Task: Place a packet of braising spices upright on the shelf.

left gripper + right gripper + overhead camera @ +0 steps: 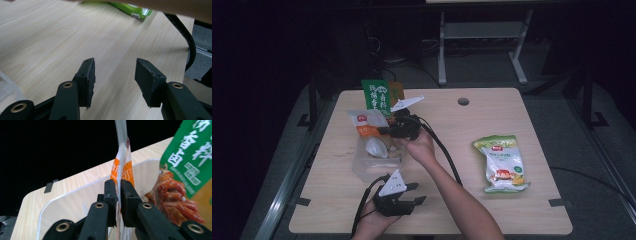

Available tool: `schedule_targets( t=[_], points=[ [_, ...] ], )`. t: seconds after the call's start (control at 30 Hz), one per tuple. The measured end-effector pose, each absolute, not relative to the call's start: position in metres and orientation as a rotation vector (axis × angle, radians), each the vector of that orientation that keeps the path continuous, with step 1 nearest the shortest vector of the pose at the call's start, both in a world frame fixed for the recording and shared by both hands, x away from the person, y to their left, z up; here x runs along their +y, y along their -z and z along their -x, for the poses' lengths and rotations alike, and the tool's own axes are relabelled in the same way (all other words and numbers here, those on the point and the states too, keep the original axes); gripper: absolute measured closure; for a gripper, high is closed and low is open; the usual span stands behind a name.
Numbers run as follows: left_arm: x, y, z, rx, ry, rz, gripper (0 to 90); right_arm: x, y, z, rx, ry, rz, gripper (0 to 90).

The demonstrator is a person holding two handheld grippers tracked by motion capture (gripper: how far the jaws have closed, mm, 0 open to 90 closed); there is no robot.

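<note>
A: R gripper (118, 182) is pinched on the orange-white pouch (123, 167), upper left of centre in the high view, over the clear bin (362, 167).
B: Risk?
A: Thin film could slip, or knock the green packet (190, 152) beside it.
B: L gripper (115, 75)?
A: Half open, empty, low in frame. Bin contents hard to read.

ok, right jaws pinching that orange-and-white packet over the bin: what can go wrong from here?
1. The orange-and-white foil packet is pinched edge-on by the right gripper; it may slip or twist loose.
2. The green standing pouch leans close beside it and may get knocked.
3. The clear plastic bin isn't steadied by the left gripper.
</note>
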State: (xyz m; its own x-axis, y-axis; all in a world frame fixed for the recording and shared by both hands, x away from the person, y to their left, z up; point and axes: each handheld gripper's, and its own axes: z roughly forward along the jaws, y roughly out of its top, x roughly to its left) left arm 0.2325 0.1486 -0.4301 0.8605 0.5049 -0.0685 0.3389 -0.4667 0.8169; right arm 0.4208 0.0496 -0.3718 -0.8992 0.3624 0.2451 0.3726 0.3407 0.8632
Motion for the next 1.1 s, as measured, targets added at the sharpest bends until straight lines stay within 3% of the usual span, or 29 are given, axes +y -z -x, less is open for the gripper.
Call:
schedule_targets(
  t=[0.27,0.47,1.1],
  points=[
    [0.148,0.431,-0.233,0.604,-0.230,-2.110,50.1,0.042,0.369,-0.419,-2.616,1.548,0.706,79.9],
    [0.146,0.431,-0.232,0.597,-0.229,-2.117,50.0,0.043,0.376,-0.416,-2.695,1.429,0.663,89.1],
    [0.144,0.432,-0.231,0.597,-0.223,-2.121,50.0,0.036,0.388,-0.414,-2.677,1.396,0.695,89.5]
  ],
)
